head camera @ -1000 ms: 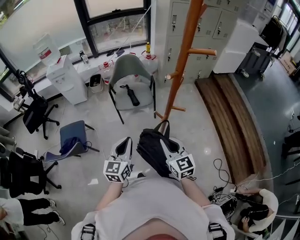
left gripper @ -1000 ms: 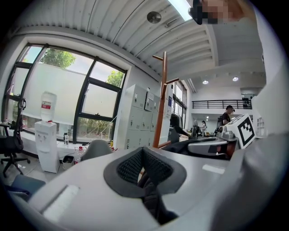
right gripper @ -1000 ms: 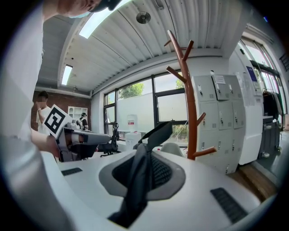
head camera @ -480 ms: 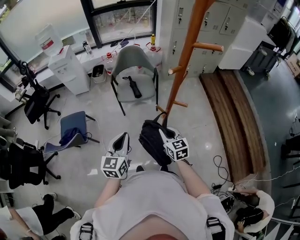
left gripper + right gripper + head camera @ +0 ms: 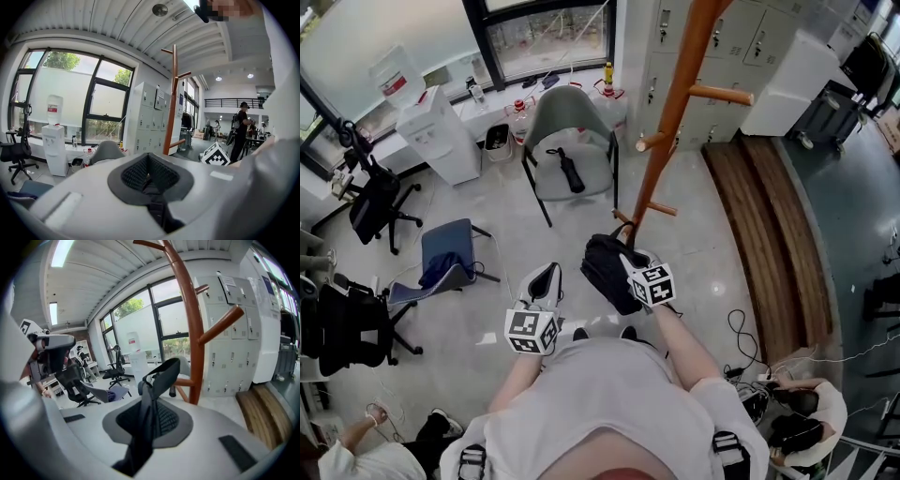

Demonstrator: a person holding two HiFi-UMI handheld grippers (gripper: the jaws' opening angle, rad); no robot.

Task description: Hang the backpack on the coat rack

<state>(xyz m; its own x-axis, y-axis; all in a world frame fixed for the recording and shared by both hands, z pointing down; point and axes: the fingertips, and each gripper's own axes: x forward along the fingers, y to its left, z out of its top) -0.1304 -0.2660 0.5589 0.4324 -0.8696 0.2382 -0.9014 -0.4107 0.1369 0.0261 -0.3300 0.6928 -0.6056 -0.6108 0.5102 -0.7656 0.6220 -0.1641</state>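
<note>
A black backpack (image 5: 602, 270) hangs low in front of me, near the foot of the orange wooden coat rack (image 5: 671, 122). My right gripper (image 5: 629, 262) is shut on its black carry strap (image 5: 154, 380), which runs between the pads and loops up above them. In the right gripper view the coat rack (image 5: 192, 333) rises just behind the strap, its pegs bare. To the left of the backpack, my left gripper (image 5: 546, 277) is shut and holds nothing. In the left gripper view the coat rack (image 5: 171, 103) stands further ahead.
A grey chair (image 5: 567, 141) with a black umbrella on it stands behind the rack. A water dispenser (image 5: 439, 139), a blue chair (image 5: 445, 264) and black office chairs are on the left. Lockers (image 5: 712, 47) and a wooden platform (image 5: 769, 234) are on the right, with cables (image 5: 741, 333) on the floor.
My right gripper has sunk and moved forward with the backpack toward the rack's foot. My left gripper has stayed about where it was.
</note>
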